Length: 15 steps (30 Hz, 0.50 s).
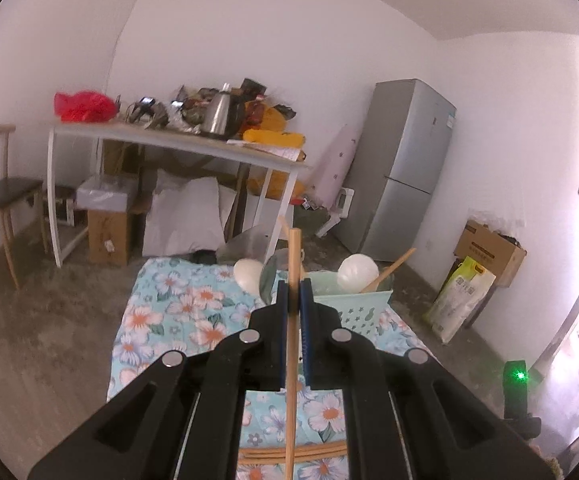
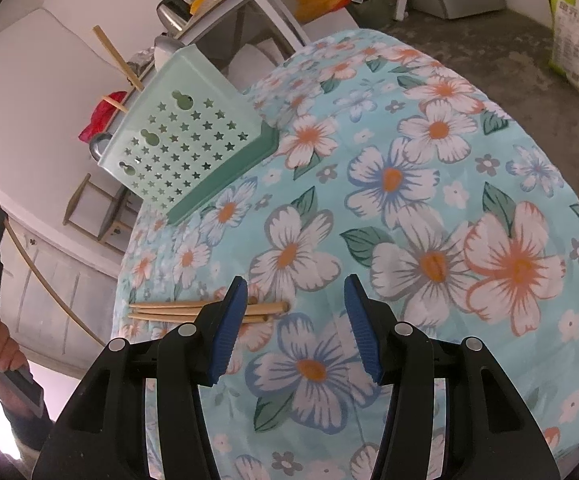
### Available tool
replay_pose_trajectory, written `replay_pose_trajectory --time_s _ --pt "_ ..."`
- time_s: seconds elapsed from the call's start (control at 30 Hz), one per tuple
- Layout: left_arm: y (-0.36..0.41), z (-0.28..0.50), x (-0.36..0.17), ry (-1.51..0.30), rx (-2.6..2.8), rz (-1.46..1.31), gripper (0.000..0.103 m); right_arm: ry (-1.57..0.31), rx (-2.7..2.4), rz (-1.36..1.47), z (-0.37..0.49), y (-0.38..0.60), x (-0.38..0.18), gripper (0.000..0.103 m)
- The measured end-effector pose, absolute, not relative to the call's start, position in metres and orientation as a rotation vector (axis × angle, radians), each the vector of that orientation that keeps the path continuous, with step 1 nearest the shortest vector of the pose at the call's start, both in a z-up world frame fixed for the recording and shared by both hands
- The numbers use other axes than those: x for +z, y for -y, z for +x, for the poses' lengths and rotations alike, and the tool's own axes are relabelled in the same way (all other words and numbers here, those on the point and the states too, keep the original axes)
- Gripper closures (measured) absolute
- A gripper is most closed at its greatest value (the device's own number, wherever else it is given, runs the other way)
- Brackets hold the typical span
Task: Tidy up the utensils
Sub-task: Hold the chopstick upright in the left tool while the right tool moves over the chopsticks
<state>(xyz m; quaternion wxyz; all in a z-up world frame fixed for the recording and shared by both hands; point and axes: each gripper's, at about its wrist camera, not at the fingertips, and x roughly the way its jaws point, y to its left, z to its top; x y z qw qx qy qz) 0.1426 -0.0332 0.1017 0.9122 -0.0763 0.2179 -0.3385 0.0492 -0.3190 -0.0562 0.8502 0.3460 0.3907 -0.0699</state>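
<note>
clamped between the blue pads of the left gripper [image 1: 294,286], a single wooden chopstick [image 1: 292,320] stands nearly upright, its top rising above the jaws and its lower end hanging over the flowered tablecloth [image 1: 169,304]. just beyond it sits the pale green utensil basket [image 1: 353,300], already holding a white spoon [image 1: 357,272] and a wooden handle that leans out to the right. the step in hand looks like carrying this chopstick to the basket and dropping it in. to do that well, keep the stick vertical, bring its lower tip over the open rim before lowering, and let go only once the tip is well inside, so it does not glance off the wall or knock what leans there. the right gripper [image 2: 295,328] hangs over the cloth with jaws apart and nothing between them, close by the remaining chopsticks [image 2: 205,311] lying together near the table edge; these seem next in line.
</note>
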Motion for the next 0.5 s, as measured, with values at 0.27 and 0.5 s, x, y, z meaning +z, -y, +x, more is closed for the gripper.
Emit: replay_pose_trajectory --time_s 0.27,0.5 --pt "0.0243 0.1444 0.0951 -0.461 -0.679 -0.195 0.098 -0.819 -0.132 0.742 0.0469 0.3171 -0.0541 0.054" --pt "0.0240 0.1467 0.0904 -0.473 -0.674 -0.192 0.098 -0.804 -0.121 0.758 0.0417 0.3164 -0.0489 0.055"
